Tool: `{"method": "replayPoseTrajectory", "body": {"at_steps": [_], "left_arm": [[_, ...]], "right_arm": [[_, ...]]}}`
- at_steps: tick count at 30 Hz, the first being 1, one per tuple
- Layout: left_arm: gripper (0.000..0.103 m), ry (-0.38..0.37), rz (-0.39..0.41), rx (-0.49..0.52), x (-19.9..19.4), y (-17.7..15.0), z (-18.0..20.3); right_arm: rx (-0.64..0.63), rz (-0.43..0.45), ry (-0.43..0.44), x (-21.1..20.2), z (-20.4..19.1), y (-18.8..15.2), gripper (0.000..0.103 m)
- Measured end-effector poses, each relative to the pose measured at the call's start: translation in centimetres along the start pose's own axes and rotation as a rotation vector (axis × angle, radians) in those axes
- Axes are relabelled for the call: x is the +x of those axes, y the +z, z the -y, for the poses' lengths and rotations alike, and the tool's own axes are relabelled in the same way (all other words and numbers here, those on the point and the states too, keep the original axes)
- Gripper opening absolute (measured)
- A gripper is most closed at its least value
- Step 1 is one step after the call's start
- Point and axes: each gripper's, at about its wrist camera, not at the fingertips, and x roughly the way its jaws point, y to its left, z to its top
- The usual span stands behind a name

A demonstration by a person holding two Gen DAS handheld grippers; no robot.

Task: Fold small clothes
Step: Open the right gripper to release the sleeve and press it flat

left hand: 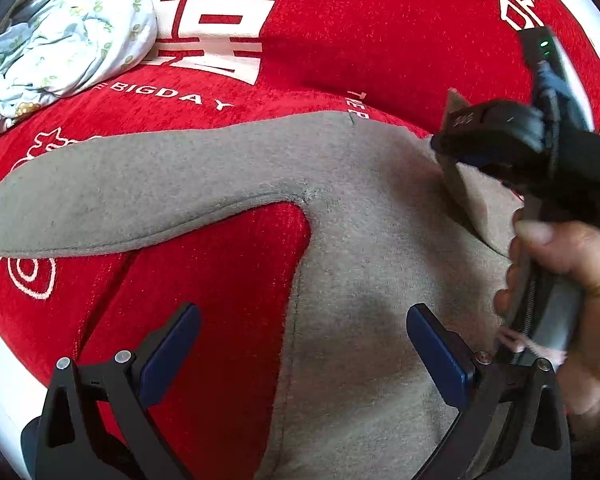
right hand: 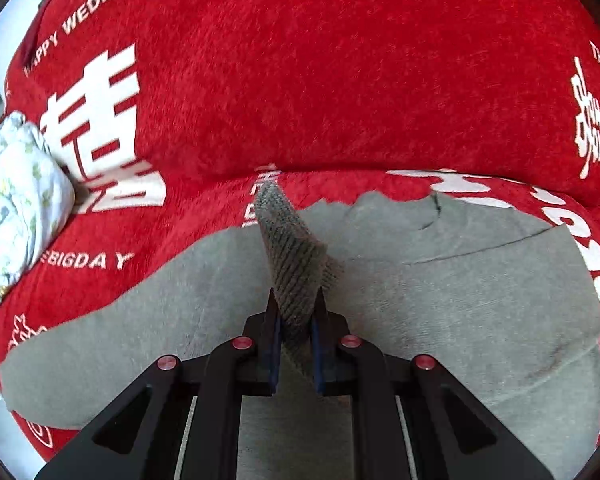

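Grey top (right hand: 460,300) lies mostly unfolded, right hand-held gripper (right hand: 296,316) clenched on its cuff, left hand-held gripper (left hand: 300,344) released.

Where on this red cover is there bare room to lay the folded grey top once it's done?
Bare red cover lies beyond the grey top, toward the back cushion. A smaller bare wedge sits under the outstretched sleeve. The far left is crowded by the floral bundle; the right gripper holds the cuff mid-garment.
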Motion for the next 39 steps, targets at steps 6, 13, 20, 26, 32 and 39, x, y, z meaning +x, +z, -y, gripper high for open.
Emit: {"method": "replayPoseTrajectory", "body": {"at_steps": [6,13,20,26,32,39], "left_arm": [[0.103,-0.016,0.003,-0.032,-0.5,0.1,-0.7],[0.103,0.002,-0.01,-0.04,-0.4,0.1,-0.7],[0.103,0.005,-0.005,-0.017,-0.6,-0.2,0.0],[0.103,-0.004,-0.013,-0.002,-0.4,0.0,1.2],[0.103,0.017,0.02,0.037,-1.2,2.3,3.1],[0.103,0.013,0.035,0.065,-0.1,6.5,6.5]], "right_arm": [[-0.026,-0.038,0.026,1.7,-1.0,-0.7,0.022],[-0.011,0.01,0.133,-0.9,0.1,-0.8,0.054],[0.06,0.105,-0.124,-3.8,10.6,-0.1,0.067],[0.22,0.003,-0.368,-2.5,20.1,-2.4,0.067],[-0.009,-0.039,-0.178,-0.5,12.2,-3.8,0.073],[-0.127,-0.032,-0.005,-1.2,9.5,-3.7,0.075]]}}
